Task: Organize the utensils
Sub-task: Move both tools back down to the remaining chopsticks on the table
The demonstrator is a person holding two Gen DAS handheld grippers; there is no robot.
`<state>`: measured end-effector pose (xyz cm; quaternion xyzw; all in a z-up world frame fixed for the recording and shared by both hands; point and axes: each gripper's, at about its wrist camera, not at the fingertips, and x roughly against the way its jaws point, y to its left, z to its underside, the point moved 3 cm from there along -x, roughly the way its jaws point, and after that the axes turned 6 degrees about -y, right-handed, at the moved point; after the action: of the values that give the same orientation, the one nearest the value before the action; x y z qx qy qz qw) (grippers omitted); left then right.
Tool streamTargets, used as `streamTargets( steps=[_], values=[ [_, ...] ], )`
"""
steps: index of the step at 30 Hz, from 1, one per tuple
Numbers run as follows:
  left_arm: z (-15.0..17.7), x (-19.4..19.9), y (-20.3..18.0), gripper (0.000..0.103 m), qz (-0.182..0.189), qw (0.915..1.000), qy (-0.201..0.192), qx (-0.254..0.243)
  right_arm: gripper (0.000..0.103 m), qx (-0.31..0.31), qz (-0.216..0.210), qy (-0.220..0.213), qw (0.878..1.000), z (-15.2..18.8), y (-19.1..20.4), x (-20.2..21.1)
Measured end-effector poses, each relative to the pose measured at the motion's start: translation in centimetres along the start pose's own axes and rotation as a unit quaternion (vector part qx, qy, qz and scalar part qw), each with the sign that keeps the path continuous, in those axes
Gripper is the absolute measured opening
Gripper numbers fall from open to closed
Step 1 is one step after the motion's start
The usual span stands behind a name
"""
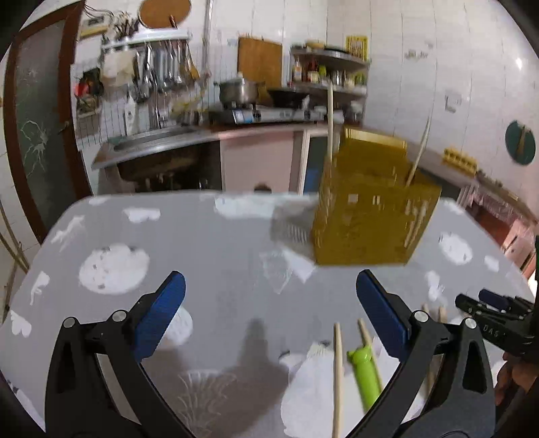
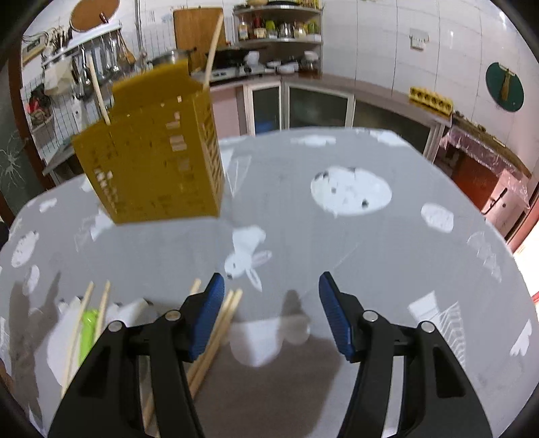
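A yellow perforated utensil holder [image 1: 367, 215] [image 2: 158, 158] stands on the grey patterned table [image 1: 209, 242] [image 2: 387, 256], with two chopsticks upright in it. Loose wooden chopsticks [image 1: 338, 377] [image 2: 219, 333] and a green-handled utensil [image 1: 365, 377] [image 2: 88, 332] lie on the table nearer me. My left gripper [image 1: 269, 286] is open wide and holds nothing; the green utensil lies just inside its right finger. My right gripper [image 2: 272, 286] [image 1: 478, 301] is open too, its jaws half apart over bare cloth. A pair of chopsticks runs under its left finger.
Behind the table runs a kitchen counter [image 1: 161, 138] with a stove and pot [image 1: 237, 92], hanging ladles and a corner shelf [image 2: 279, 28]. The table's right edge [image 2: 505, 236] drops off beside a red cabinet. A hand [image 1: 508, 377] shows at the right.
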<state>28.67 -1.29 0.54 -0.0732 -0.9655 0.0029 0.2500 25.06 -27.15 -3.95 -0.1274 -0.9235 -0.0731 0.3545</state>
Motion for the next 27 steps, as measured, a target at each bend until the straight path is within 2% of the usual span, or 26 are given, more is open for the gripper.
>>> streamTargets(
  steps=[7, 21, 25, 27],
  values=[
    [3.0, -2.6, -1.0, 0.098, -0.005, 0.9978, 0.062, -0.024, 0.058, -0.014, -0.002, 0.028, 1.0, 1.0, 0.2, -1.5],
    [5.0, -4.3, -2.3, 0.098, -0.008, 0.9939, 0.104, -0.035, 0.057, -0.042, 0.015, 0.056, 0.997, 1.3, 0.7, -1.5],
    [5.2, -4.5, -2.7, 0.098, -0.007, 0.9929, 0.111, -0.042, 0.047, -0.053, 0.012, 0.068, 0.996, 1.3, 0.8, -1.5],
    [5.3, -4.6, -3.0, 0.098, -0.007, 0.9923, 0.115, -0.045, 0.045, -0.058, 0.011, 0.071, 0.996, 1.3, 0.8, -1.4]
  ],
)
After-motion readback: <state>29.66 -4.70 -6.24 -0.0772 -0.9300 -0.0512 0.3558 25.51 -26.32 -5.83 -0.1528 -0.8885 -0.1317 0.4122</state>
